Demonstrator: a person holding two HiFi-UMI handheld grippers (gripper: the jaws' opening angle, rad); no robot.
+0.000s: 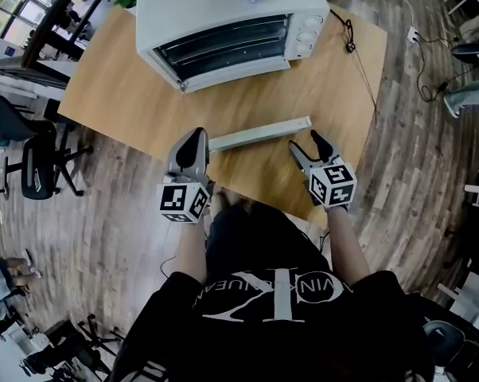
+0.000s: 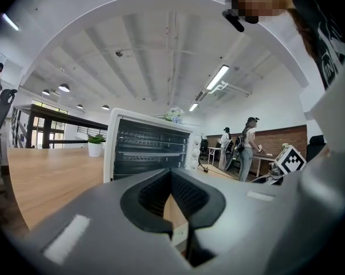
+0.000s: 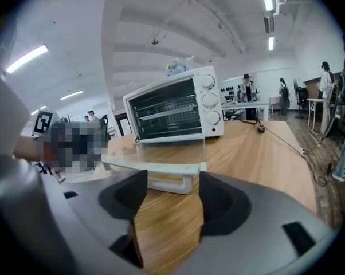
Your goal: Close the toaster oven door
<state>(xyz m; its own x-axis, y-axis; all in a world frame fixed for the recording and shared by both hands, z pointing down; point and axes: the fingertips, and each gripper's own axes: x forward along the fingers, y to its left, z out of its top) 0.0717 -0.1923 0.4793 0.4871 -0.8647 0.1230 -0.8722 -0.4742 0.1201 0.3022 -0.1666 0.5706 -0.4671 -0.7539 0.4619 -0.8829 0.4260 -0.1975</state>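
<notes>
Table [image 1: 112, 94]: large rectangular top in pale wood grain, smooth and matte, on a dark plank floor. Oven [image 1: 223, 6]: white boxy metal shell at the table's far edge, with wire racks in a dark cavity and three round knobs [image 1: 307, 32] down its right side. Door [image 1: 259, 134]: clear glass panel dropped flat and fully open, running from the oven mouth toward the person and ending in a long white rail with a bracket-shaped handle [image 3: 167, 183] beneath it. Left gripper [image 1: 196, 138]: grey moulded body with ribbed black pads, jaws clenched on nothing, just beside the rail's left end. Right gripper [image 1: 307, 143]: same build, jaws released and spread wide, empty, near the rail's right end, with the handle just beyond them.
</notes>
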